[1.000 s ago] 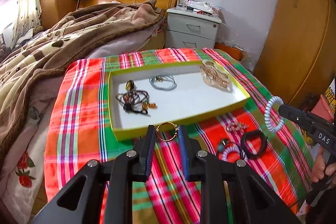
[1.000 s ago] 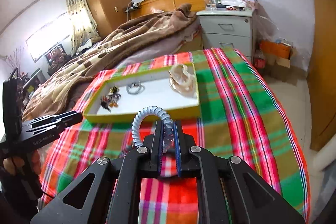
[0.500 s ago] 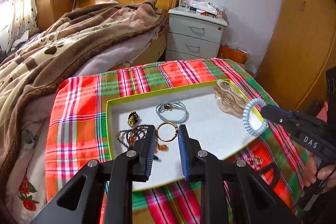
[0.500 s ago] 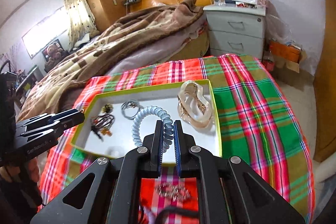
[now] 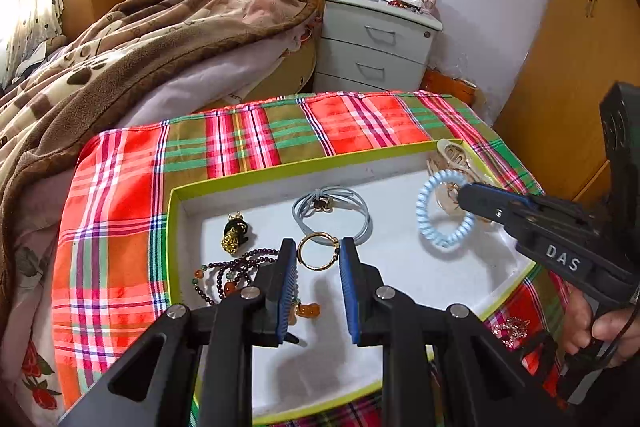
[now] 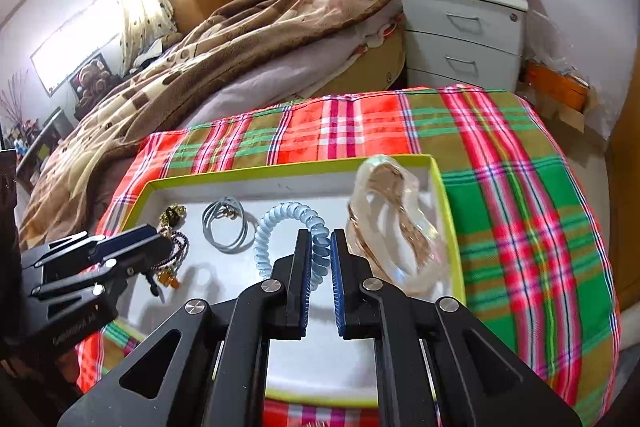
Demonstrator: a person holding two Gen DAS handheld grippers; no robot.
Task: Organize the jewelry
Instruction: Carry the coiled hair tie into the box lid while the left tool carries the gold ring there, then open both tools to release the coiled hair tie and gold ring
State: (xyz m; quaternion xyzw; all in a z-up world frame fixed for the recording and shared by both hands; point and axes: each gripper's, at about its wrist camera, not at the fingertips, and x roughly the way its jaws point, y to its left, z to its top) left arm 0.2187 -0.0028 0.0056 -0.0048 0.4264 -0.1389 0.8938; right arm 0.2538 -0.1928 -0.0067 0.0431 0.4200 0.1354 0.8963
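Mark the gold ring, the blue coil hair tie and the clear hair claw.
gold ring (image 5: 318, 251): left wrist view, its top arc.
blue coil hair tie (image 6: 286, 209): right wrist view, top of loop.
clear hair claw (image 6: 394, 223): right wrist view, its middle.

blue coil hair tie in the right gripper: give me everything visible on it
The coil hair tie is a pale blue, glossy, plastic-looking spiral cord closed into a ring. The right gripper is shut on one side of it, and the loop stands up past the fingertips. It hangs above the white floor of the green-rimmed tray, beside the clear amber hair claw. Nothing but the blue pads visibly touches it.
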